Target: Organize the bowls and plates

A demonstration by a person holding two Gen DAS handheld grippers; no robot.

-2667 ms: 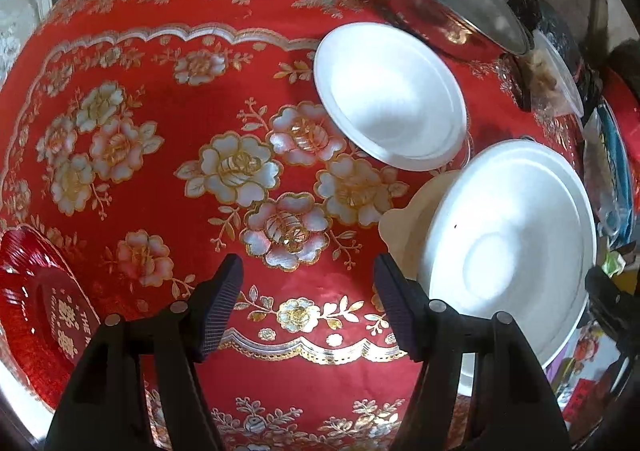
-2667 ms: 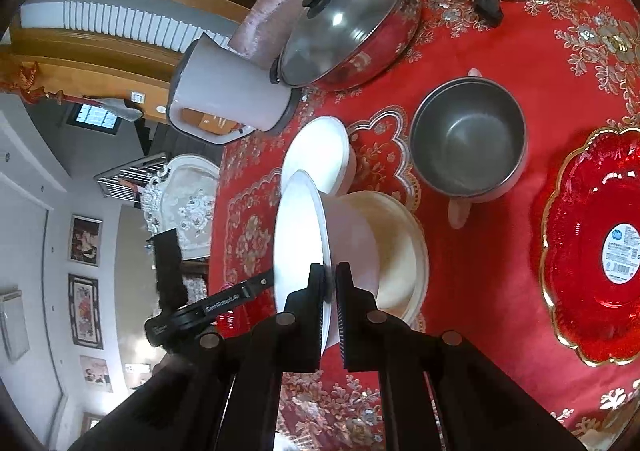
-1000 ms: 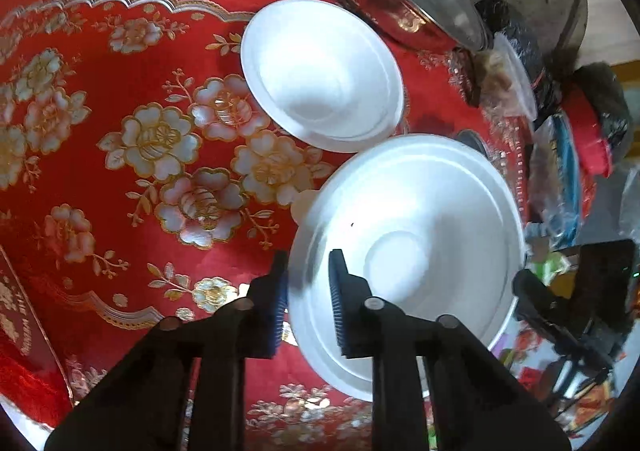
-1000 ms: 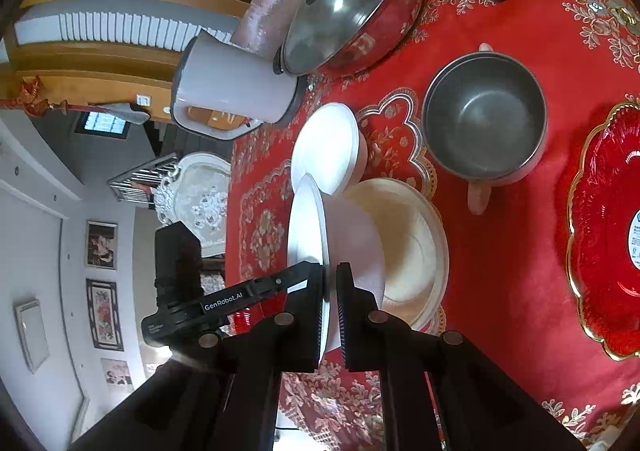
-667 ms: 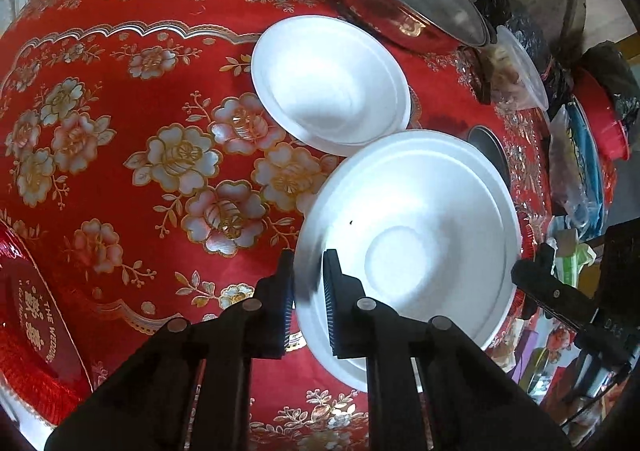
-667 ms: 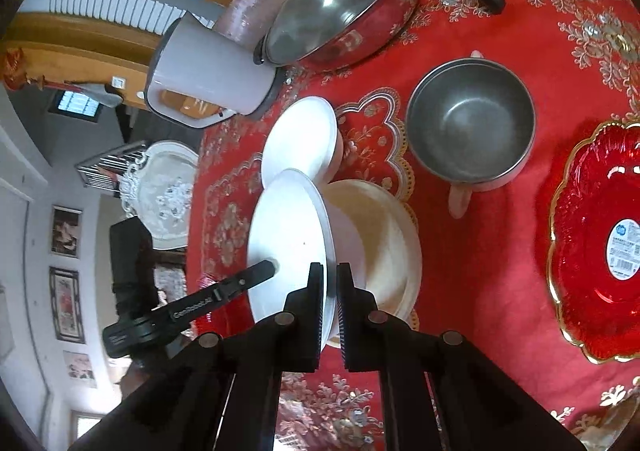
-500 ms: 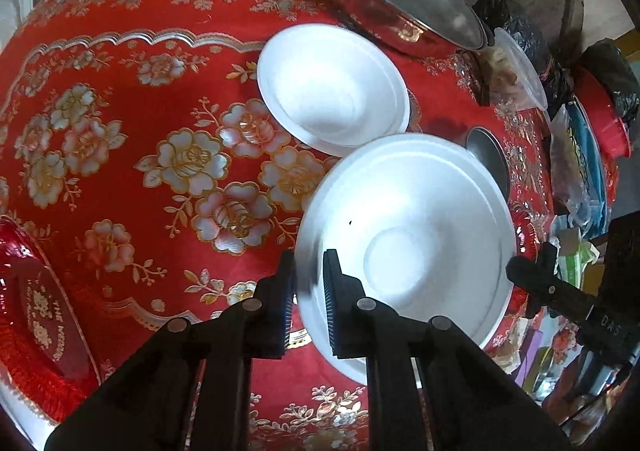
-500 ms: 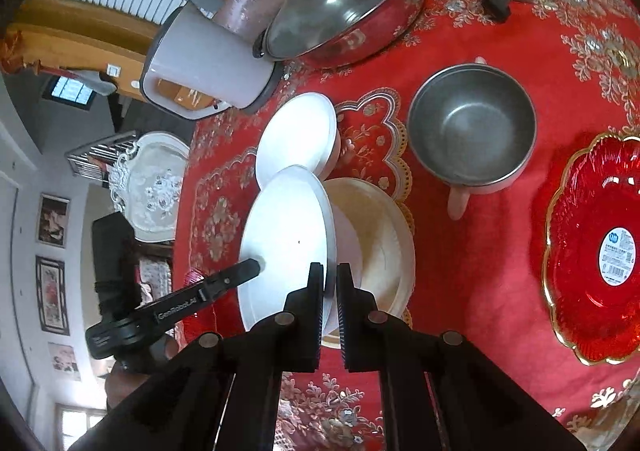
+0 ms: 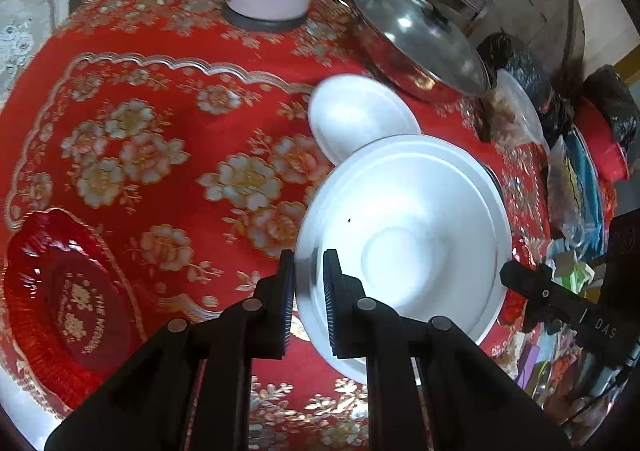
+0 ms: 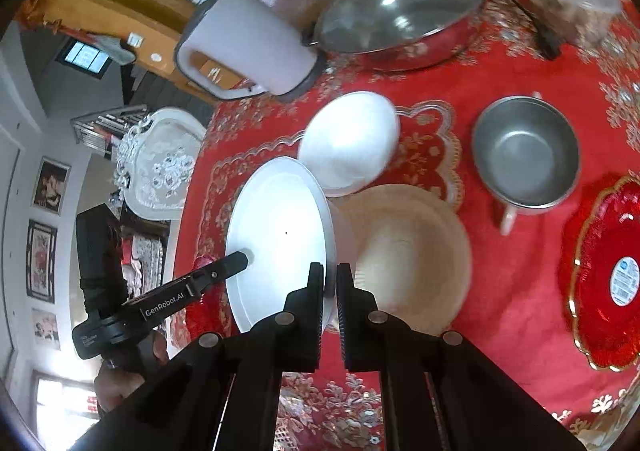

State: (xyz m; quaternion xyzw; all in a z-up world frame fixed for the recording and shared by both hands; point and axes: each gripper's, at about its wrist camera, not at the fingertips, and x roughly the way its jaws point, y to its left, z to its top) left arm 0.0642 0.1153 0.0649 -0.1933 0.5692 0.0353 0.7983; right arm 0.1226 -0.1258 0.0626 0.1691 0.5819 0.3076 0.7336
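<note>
Since 2.7 s ago the left gripper (image 9: 308, 295) has gone from wide open over bare cloth to pinching the rim of the large white bowl (image 9: 404, 235). Right gripper (image 10: 329, 287) — jaws nearly closed — grips the opposite rim. Bowl is held tilted above the red tablecloth (image 10: 480, 291), beside the cream plate (image 10: 412, 251) and small white bowl (image 10: 348, 139).

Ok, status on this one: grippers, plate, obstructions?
Left gripper and right gripper both shut on large white plate, lifted, tilted. Cream plate lies under it, white bowl beyond. No obstruction visible.
</note>
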